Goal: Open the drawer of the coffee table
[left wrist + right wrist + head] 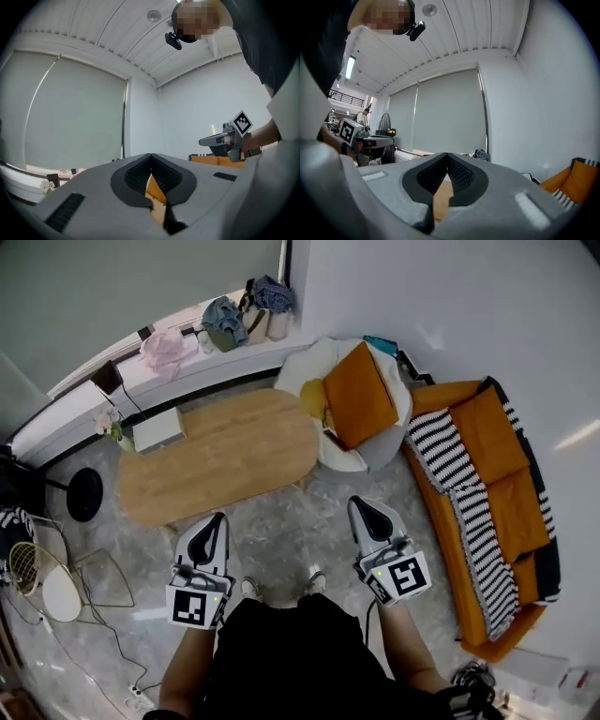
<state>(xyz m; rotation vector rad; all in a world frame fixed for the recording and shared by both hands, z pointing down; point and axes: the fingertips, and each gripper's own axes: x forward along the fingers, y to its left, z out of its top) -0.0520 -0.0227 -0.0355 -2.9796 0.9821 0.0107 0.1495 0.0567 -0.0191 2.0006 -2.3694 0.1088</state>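
Note:
The oval wooden coffee table (220, 456) stands on the grey floor in front of me in the head view; no drawer shows from above. My left gripper (218, 519) hangs just short of the table's near edge, jaws shut and empty. My right gripper (359, 503) is held over the floor off the table's right end, also shut with nothing in it. In the left gripper view the pads (140, 174) meet at the tip, and the right gripper (220, 139) shows off to the side. In the right gripper view the pads (459, 176) meet too, with wood (439, 197) below them.
A white box (157, 428) and flowers (106, 420) sit on the table's left end. A pale armchair with an orange cushion (361, 395) stands past its right end, an orange sofa (487, 456) at the right wall. A black round base (84, 495) and wire stand (98, 582) are at left.

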